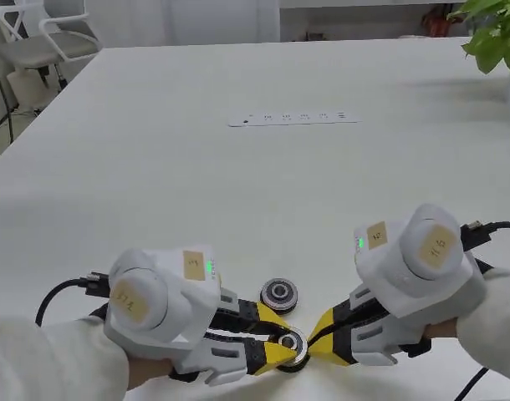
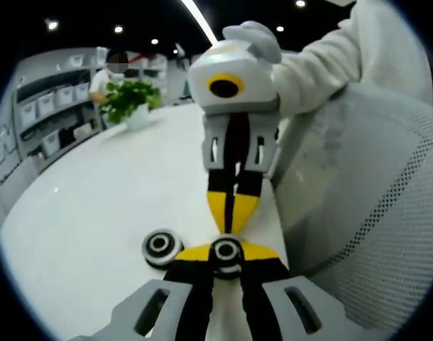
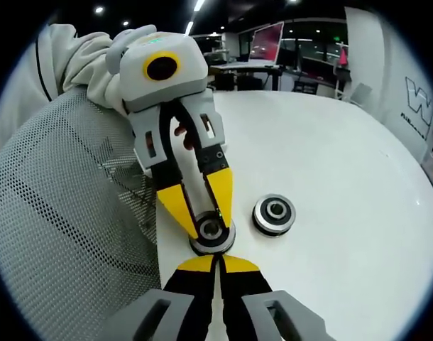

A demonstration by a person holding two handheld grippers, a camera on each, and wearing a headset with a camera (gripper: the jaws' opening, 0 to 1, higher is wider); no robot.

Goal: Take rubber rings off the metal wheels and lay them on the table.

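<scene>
- Metal wheel (image 3: 211,233): dark-rimmed, flat at the near edge of the counter (image 1: 263,184), between the tips of both tools.
- Left hand-held gripper (image 2: 226,254): jaws pinching this wheel from two sides.
- Right hand-held gripper (image 3: 218,264): jaws pressed together, tips touching the wheel's rim, facing the left one.
- Second wheel (image 3: 275,213): flat on the counter just beyond both tips, untouched.

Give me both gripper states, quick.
Left gripper: closed on the metal wheel, one jaw each side.
Right gripper: closed, tips at that wheel's rim; whether it grips anything cannot be told.
</scene>
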